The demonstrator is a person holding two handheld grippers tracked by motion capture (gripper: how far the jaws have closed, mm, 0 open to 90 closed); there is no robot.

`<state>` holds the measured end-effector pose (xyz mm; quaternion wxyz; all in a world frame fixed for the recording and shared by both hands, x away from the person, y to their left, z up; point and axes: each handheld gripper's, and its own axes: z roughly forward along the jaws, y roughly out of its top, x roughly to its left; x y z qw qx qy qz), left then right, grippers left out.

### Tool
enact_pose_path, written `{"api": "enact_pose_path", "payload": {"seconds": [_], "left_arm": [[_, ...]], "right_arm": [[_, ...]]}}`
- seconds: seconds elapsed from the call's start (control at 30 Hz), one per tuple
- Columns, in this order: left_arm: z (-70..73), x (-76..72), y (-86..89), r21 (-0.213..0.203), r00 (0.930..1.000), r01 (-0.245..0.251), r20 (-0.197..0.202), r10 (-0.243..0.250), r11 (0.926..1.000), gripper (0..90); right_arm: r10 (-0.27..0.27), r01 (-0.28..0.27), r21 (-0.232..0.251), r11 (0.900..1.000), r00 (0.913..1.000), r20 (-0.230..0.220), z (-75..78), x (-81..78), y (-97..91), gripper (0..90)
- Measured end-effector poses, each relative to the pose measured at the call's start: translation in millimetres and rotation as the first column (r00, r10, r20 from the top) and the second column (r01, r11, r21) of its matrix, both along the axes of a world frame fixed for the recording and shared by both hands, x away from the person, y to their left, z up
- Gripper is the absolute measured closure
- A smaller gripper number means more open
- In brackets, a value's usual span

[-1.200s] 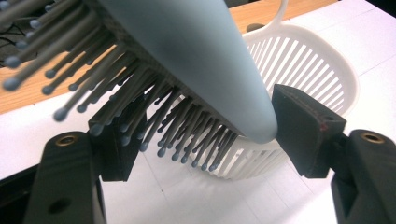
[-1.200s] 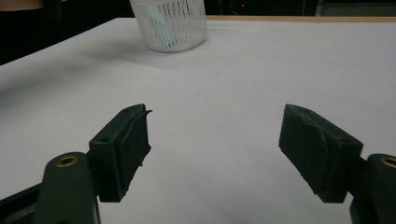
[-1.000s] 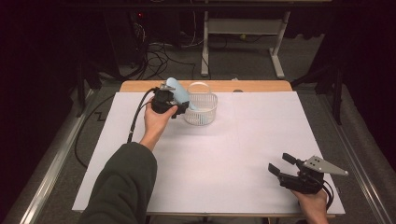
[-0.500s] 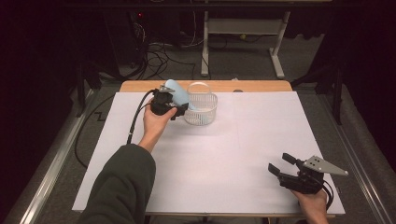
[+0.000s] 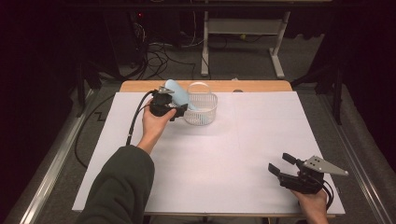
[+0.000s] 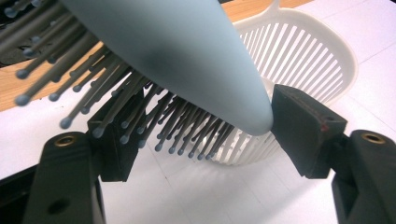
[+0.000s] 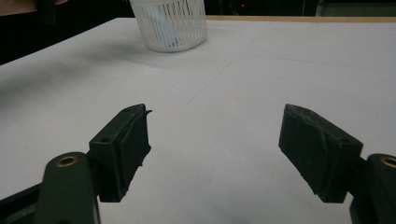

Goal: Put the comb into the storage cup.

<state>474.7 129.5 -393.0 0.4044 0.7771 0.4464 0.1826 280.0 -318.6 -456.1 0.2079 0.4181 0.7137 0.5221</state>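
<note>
Left gripper view: hairbrush [image 6: 187, 60] clamped between gripper [image 6: 201, 135] jaws.

A wooden table [image 5: 261, 86] filled the centre of the high view, almost wholly covered by a white sheet [image 5: 224, 158]. A white slatted basket [image 5: 203, 112] stood on the sheet, upper middle of the frame.

- The pale blue hairbrush [image 6: 177, 56] is cut off by the left gripper view's top edge; its far end is blurred.
- In the right gripper view, the white basket [image 7: 169, 25] loses its rim at the top edge.
- The right hand [image 5: 312, 205] is cut off at the near edge of the high view.
</note>
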Motion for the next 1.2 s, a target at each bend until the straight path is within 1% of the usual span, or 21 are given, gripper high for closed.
{"api": "enact_pose_path", "payload": {"seconds": [0.23,0.3,0.33,0.67,0.77,1.07,1.2], "left_arm": [[0.6,-1.4,0.5,0.002,1.0,0.002,-0.004,-0.002,1.0,28.9],[1.1,-2.6,0.0,0.027,1.0,-0.002,0.007,0.001,0.9996,28.8],[1.5,-3.2,-0.4,0.031,1.0,-0.001,0.008,0.001,0.9995,28.8],[1.1,-5.2,1.3,0.024,1.0,-0.001,0.005,0.0,0.9997,28.2],[0.3,-6.4,2.1,0.035,1.0,-0.001,0.006,0.001,0.9994,28.1],[-0.3,-10.5,4.5,0.03,1.0,0.003,0.009,-0.003,0.9995,28.1],[0.0,-11.4,6.9,0.017,1.0,0.001,0.007,-0.001,0.9999,28.0]], "right_arm": [[-0.001,0.001,0.001,1.0,1.0,-0.001,0.0,0.0,-0.1,25.0],[0.0,0.0,0.001,1.0,1.0,-0.001,-0.1,0.0,-0.2,25.0],[0.0,0.0,0.002,1.0,1.0,-0.001,-0.1,0.1,-0.1,25.0],[-0.001,0.001,0.0,1.0,1.0,-0.002,-0.1,-0.1,-0.1,25.1],[0.0,0.0,-0.002,1.0,1.0,0.0,-0.1,0.1,0.4,25.2],[-0.002,0.002,-0.001,1.0,1.0,0.0,0.0,-0.1,0.2,25.2],[-0.003,0.003,-0.001,1.0,1.0,0.002,0.1,-0.2,0.0,25.1]]}}
